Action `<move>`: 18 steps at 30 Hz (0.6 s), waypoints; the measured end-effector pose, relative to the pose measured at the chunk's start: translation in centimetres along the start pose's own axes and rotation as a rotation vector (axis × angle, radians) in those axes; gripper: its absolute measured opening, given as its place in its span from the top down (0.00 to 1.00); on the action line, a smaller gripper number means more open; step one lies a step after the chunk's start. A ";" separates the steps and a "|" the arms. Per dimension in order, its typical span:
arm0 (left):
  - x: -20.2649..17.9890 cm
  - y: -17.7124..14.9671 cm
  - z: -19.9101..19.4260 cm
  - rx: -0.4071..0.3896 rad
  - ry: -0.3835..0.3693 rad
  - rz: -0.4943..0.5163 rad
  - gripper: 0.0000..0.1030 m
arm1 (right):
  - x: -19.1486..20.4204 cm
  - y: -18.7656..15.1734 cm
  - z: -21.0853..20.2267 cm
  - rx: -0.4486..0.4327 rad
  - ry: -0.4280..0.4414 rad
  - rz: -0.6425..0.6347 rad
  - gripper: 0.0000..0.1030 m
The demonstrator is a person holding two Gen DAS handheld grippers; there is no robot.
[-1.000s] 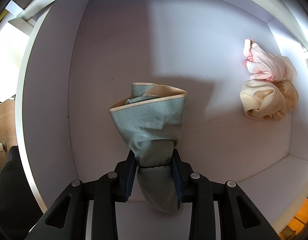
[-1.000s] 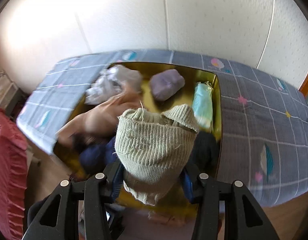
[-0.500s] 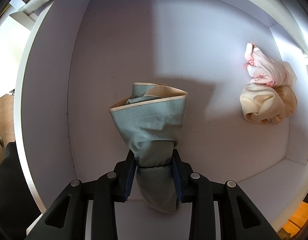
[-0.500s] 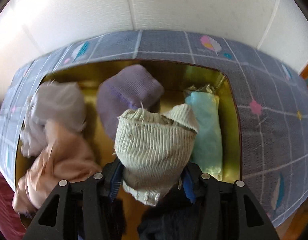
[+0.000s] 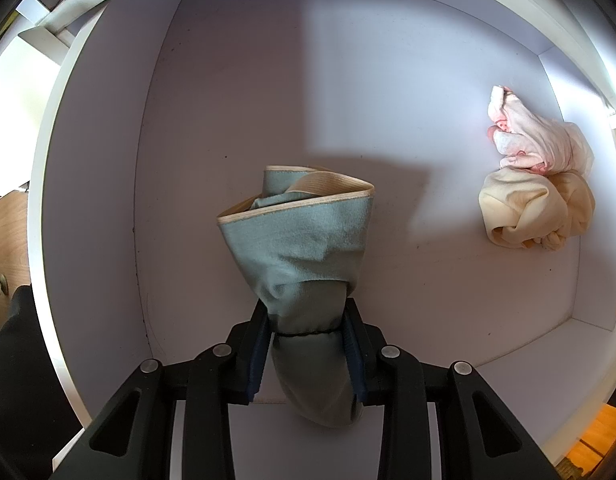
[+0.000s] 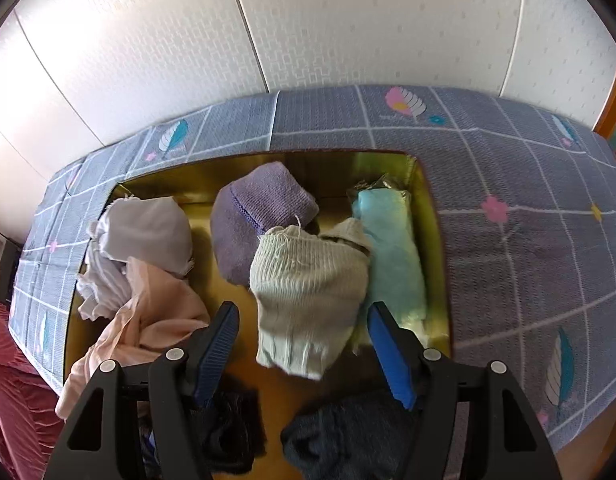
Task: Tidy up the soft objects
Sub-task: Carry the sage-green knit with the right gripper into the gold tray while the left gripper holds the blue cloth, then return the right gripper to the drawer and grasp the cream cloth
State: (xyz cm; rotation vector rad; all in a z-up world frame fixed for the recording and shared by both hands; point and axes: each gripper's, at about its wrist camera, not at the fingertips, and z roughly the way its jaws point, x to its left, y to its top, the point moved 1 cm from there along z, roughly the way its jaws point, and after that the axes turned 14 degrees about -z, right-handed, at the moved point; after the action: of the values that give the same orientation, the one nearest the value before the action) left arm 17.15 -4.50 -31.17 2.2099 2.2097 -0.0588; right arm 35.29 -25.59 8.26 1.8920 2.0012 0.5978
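The left tongs [image 5: 306, 344], pointing straight down over the white drawer [image 5: 108, 160], stay clenched on the grey-blue sock roll [image 5: 304, 240], low centre, presumably to set it apart from the pink-and-cream bundle [image 5: 536, 184] at right. The right tongs [image 6: 302, 344] have just been opening; the pale green knitted sock [image 6: 308, 288] sits between them, released into the gold box [image 6: 432, 240], beside the purple roll [image 6: 260, 216].

Grey-green sock [image 5: 308, 248] (beige cuff); lilac knit [image 6: 260, 216]; gold box [image 6: 428, 216].
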 end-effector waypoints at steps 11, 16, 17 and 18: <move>-0.5 -0.3 0.0 -0.007 0.009 0.004 0.67 | 2.0 -4.3 -7.2 -0.112 -0.066 -0.117 0.34; -0.8 -0.5 -0.2 -0.015 0.015 0.006 0.65 | 3.2 -7.4 -9.5 -0.152 -0.079 -0.182 0.35; -0.8 -0.6 -0.2 -0.016 0.017 0.006 0.65 | 3.4 -8.0 -9.8 -0.162 -0.078 -0.191 0.34; -0.9 -0.6 -0.2 -0.017 0.017 0.007 0.65 | 3.6 -8.7 -10.3 -0.170 -0.079 -0.201 0.34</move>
State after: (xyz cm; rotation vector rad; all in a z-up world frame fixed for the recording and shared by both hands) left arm 16.53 -5.35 -30.91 2.2175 2.2027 -0.0213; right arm 22.40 -23.11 12.87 1.5700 1.9909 0.6072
